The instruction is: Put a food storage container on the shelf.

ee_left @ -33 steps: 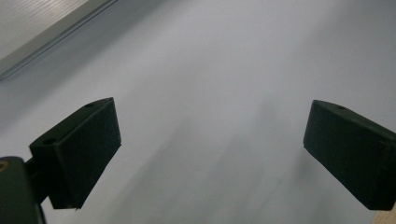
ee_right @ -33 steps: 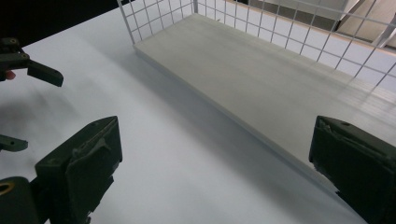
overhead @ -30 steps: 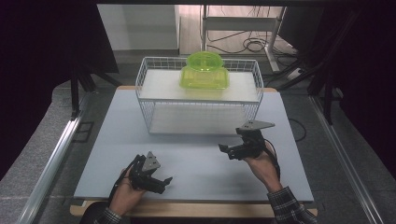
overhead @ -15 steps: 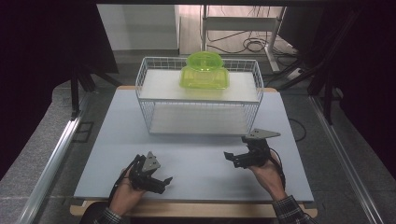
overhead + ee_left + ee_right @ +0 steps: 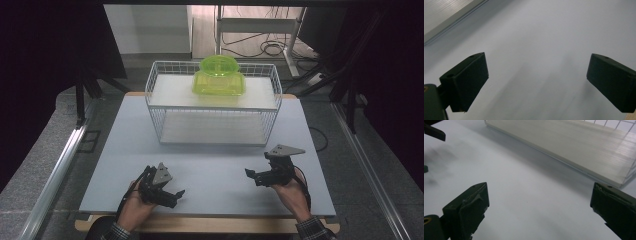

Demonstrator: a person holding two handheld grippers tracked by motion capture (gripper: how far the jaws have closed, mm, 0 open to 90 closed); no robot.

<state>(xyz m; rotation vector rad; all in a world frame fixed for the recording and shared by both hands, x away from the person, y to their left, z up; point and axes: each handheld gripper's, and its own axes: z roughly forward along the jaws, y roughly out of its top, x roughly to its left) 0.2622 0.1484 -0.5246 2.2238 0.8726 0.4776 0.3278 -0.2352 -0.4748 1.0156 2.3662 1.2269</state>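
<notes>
Green plastic tub [image 5: 218,76] sits on the upper shelf of the white wire basket [image 5: 155,107], far side of the table [image 5: 115,150], well ahead of both tools. Right gripper [image 5: 256,176] is nearer, left gripper [image 5: 172,195] lower down at the near edge. Both have jaws spread wide and hold nothing (only bare matte tabletop between them). Tub is glossy, translucent, rounded, long side across the basket.

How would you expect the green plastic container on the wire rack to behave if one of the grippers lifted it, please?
The green plastic container looks thin-walled and translucent, so probably light and stiff. Its glossy surface may slip between jaws. Its broad base on the wire rack suggests it would not tip easily.
</notes>
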